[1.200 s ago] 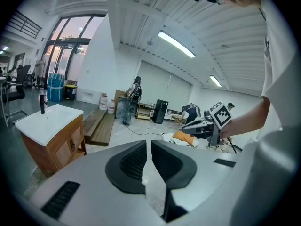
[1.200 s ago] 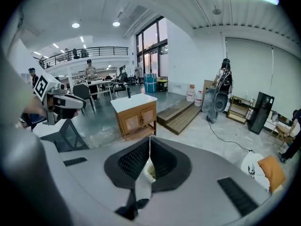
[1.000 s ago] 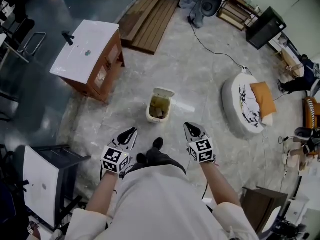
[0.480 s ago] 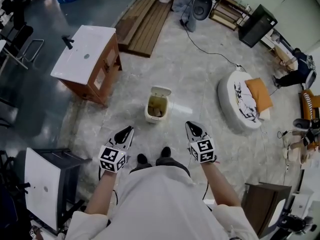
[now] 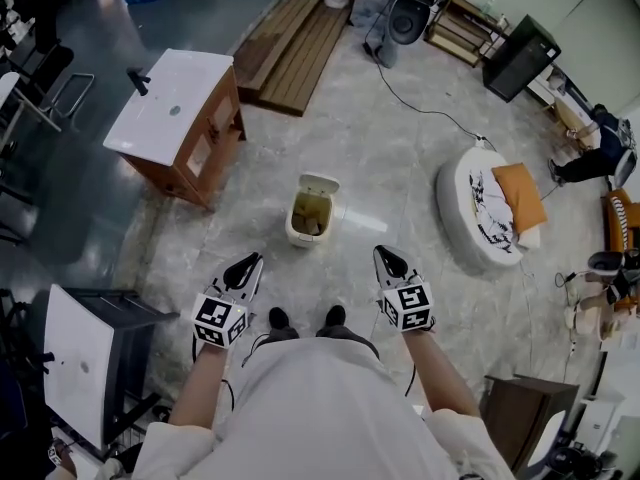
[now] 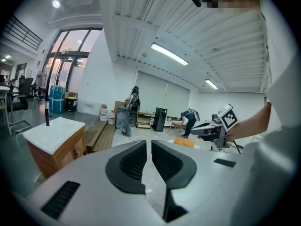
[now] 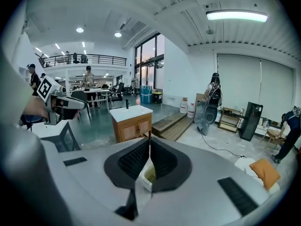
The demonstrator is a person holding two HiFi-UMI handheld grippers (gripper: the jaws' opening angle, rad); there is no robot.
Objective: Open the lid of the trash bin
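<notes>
Centre of the head view: a small cream plastic trash bin (image 5: 300,238) on the floor, its lid (image 5: 320,183) apparently already tipped up.
Lower in frame, the left gripper (image 5: 252,261) and right gripper (image 5: 385,255) are closed, empty and well apart from it. Staying clear seems wisest, lest the lid drop.

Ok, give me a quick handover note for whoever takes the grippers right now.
Left gripper: jaws all but together, nothing between them, held in front of the body, clear of the bin.
Right gripper: jaws together, empty, also clear of the bin.
Bin: on the floor just ahead of the feet, roughly midway between the grippers.
Lid: tipped up at the far side, so the inside shows.
Done: lid open. Left: nothing that shows.
</notes>
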